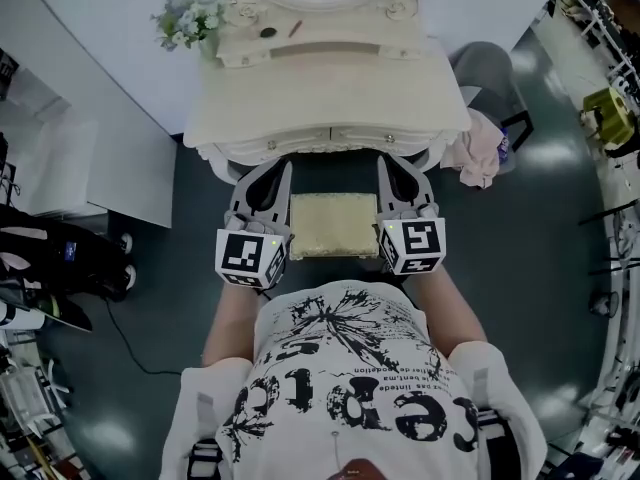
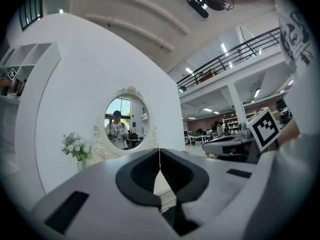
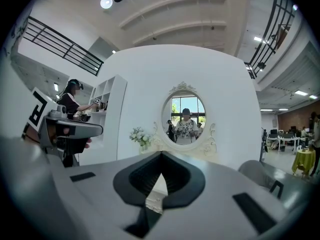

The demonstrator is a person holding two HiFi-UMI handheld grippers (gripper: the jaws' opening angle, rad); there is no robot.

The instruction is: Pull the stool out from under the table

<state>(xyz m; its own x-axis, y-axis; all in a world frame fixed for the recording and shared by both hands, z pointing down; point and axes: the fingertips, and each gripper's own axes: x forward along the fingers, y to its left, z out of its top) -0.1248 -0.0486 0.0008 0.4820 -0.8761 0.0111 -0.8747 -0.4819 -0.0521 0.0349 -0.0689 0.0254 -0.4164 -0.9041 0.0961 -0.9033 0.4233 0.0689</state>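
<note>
The stool [image 1: 333,226] has a cream cushioned seat and stands in front of me, its far part tucked under the front edge of the white dressing table [image 1: 330,98]. My left gripper [image 1: 284,167] lies along the seat's left side and my right gripper [image 1: 384,163] along its right side, both pointing at the table. Whether either one touches the stool cannot be told. In the left gripper view the left gripper [image 2: 159,151] is shut, tips together, with nothing between them. The right gripper [image 3: 161,154] is shut and empty as well.
A bunch of white flowers [image 1: 187,20] and an oval mirror [image 3: 186,119] stand at the table's back. A grey chair [image 1: 490,73] with a pink cloth [image 1: 478,153] is at the table's right. A white cabinet [image 1: 90,158] stands at the left.
</note>
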